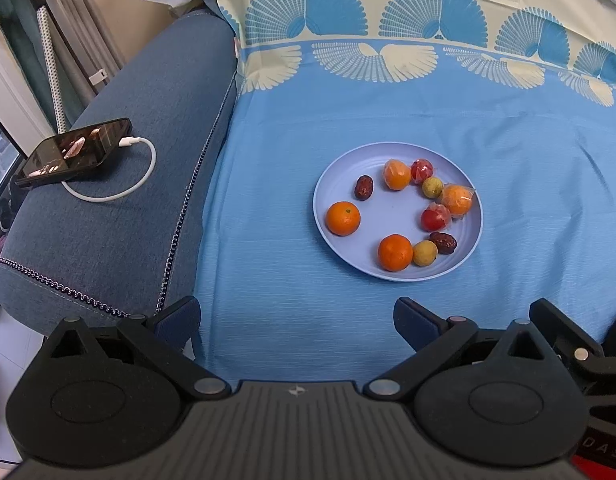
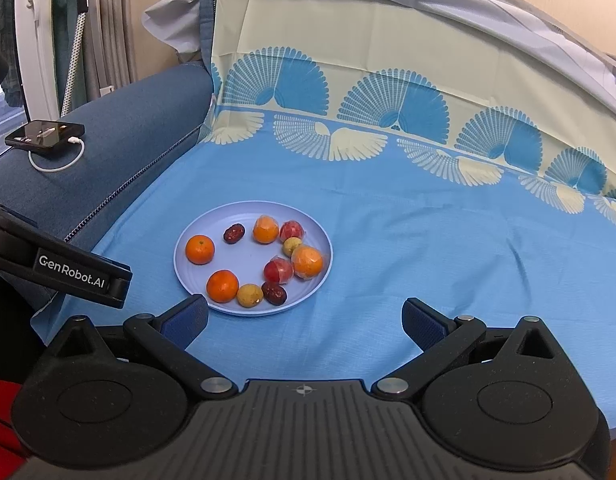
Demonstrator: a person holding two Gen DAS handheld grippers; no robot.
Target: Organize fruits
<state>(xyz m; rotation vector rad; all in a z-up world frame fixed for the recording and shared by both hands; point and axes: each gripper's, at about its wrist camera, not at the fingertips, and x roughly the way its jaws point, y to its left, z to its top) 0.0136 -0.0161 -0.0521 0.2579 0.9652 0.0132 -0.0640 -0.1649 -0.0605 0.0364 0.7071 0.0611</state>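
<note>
My left gripper (image 1: 296, 322) spread wide, holding nothing, hovering short of plate (image 1: 335, 168). My right gripper (image 2: 306, 322) likewise spread, empty, near plate's front edge. All fruit on plate, in loose ring: bare oranges (image 1: 343, 218) on left and front, wrapped oranges (image 1: 456, 199) and red fruits (image 1: 433, 219) on right, dates (image 1: 363, 187), small yellow fruits (image 1: 424, 253) among them. None on cloth (image 1: 507, 160). I judge: fits fruit already gathered, or waiting to be sorted off plate. No move called yet.
</note>
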